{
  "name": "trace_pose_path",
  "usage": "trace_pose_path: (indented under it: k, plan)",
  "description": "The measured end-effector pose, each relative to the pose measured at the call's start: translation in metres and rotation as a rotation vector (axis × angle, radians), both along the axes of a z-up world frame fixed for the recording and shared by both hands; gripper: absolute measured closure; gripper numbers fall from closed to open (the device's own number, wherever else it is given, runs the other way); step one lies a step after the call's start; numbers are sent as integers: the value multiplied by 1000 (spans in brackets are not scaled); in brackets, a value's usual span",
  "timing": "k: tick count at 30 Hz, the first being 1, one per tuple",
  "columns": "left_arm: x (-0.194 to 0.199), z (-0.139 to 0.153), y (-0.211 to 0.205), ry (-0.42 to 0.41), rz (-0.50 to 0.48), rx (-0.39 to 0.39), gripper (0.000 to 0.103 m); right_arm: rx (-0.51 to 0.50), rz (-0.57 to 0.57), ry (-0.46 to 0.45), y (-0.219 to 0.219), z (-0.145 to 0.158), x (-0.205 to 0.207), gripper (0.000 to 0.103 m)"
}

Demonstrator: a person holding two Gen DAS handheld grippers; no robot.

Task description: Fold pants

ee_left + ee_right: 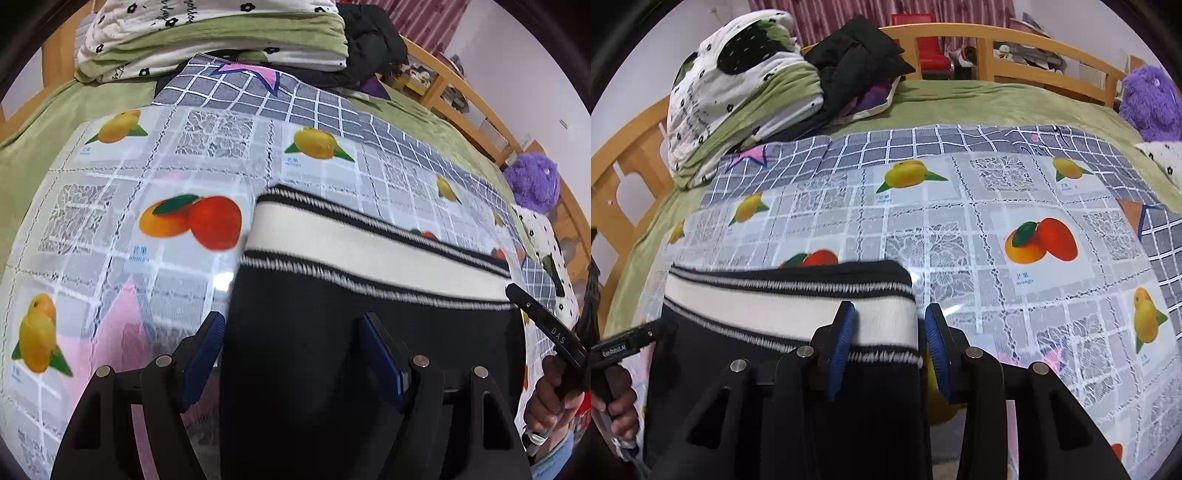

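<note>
Green plush bedding point(979, 99) covers the whole bed, with a grey checked sheet point(923, 142) over it and a glossy fruit-printed plastic cloth point(997, 206) on top, probably laid there as a smooth working surface. The black pants point(332, 369) lie flat on that cloth, their cream and black striped waistband point(369, 240) farthest from the cameras, which suits a fold made from the sides. A stack of folded quilts point(738, 96) and a dark jacket point(857, 51) sit pushed back toward the headboard, out of the way.

The left gripper point(291, 354) is spread wide, straddling the pants' left edge and gripping nothing. The right gripper point(890, 343) is open about halfway, one finger over the waistband and the other just past the right edge; whether the pads touch the fabric I cannot tell.
</note>
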State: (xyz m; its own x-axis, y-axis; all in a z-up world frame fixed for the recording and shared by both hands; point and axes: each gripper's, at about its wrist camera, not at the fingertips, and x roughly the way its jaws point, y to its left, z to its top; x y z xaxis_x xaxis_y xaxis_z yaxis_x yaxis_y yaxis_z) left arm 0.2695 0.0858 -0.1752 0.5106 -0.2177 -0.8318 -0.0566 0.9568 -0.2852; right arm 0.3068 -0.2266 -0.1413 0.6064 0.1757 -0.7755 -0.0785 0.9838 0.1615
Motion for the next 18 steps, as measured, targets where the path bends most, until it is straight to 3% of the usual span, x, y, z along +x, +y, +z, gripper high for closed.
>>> trace_pose_path:
  k: [10,13,18]
  plan:
    - [-73,-9,0,79,-34,15,31,-107,45,40,13,-2,-69,65]
    - [-101,-10,2,96,-28,-44,31,-92,39,51,8,0,-86,65]
    - [-140,-9,0,75,-29,-49,30,-66,21,79,-2,-4,-117,65]
